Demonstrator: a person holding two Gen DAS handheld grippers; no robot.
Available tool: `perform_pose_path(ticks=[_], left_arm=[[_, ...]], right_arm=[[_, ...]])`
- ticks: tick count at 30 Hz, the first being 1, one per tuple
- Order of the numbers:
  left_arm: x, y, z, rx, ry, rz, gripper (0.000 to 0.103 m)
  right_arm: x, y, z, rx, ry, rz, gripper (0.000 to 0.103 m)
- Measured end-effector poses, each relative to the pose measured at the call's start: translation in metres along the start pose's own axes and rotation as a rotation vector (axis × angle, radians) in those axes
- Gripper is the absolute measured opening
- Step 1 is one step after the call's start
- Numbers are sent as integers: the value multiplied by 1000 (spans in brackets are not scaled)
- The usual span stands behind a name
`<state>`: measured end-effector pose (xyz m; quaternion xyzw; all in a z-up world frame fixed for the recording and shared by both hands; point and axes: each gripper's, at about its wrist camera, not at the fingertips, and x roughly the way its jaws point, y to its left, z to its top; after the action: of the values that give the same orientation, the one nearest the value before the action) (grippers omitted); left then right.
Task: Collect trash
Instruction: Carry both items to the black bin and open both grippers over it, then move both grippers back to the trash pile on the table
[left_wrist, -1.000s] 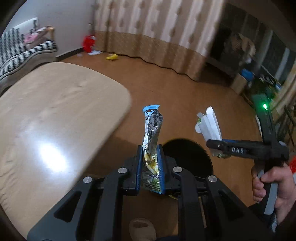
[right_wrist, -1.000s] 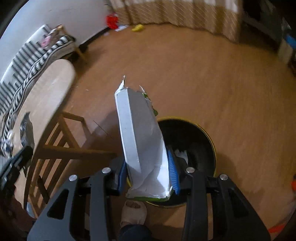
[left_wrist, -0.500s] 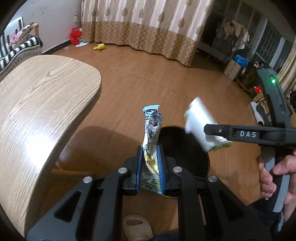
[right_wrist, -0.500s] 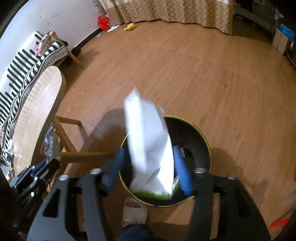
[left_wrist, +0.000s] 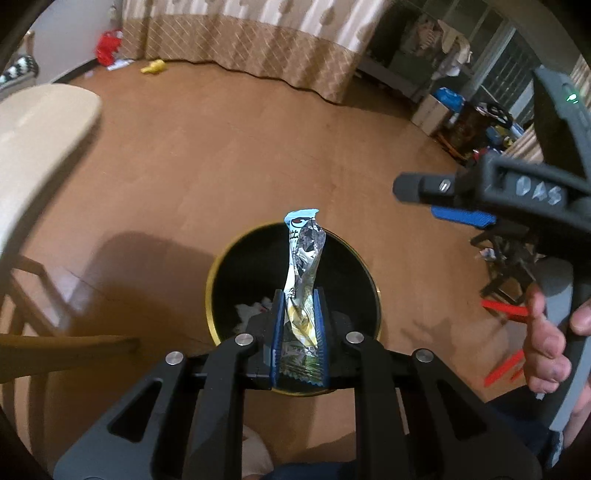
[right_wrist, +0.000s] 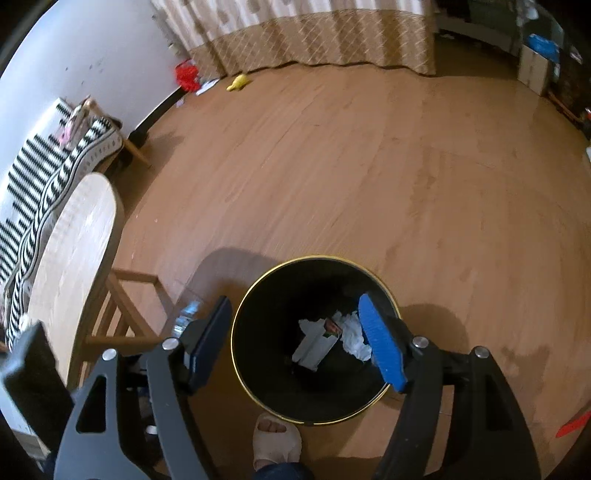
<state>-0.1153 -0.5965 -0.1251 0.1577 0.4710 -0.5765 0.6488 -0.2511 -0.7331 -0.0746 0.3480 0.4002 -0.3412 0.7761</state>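
Left gripper (left_wrist: 298, 328) clamps a crinkly foil wrapper (left_wrist: 303, 273) over the round black bin (left_wrist: 221, 273). Right gripper (right_wrist: 295, 339) jaws opening, empty; only its view shows the flat carton (right_wrist: 314, 343) inside.

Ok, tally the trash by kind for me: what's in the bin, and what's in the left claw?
Snack wrapper, gripped in the left claw: 1
Flattened white carton, in the bin: 1
Crumpled white paper clump, in the bin: 1
Total: 3
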Motion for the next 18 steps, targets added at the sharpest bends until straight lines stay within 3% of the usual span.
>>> perform_pose_path(ticks=[3, 5, 7, 15, 18], left_arm=[[14, -5, 1, 3, 10, -9, 17], [24, -8, -1, -4, 25, -19, 26], [29, -8, -3, -15, 24, -19, 60], [11, -4, 1, -35, -16, -3, 69], [-22, 0, 3, -46, -62, 8, 82]], right_arm=[[-4, -6, 1, 26, -16, 2, 71], [-6, -7, 1, 35, -22, 9, 73], [-9, -6, 2, 33, -36, 7, 74], [-20, 3, 2, 16, -60, 34, 74], [-25, 17, 4, -8, -77, 51, 74]])
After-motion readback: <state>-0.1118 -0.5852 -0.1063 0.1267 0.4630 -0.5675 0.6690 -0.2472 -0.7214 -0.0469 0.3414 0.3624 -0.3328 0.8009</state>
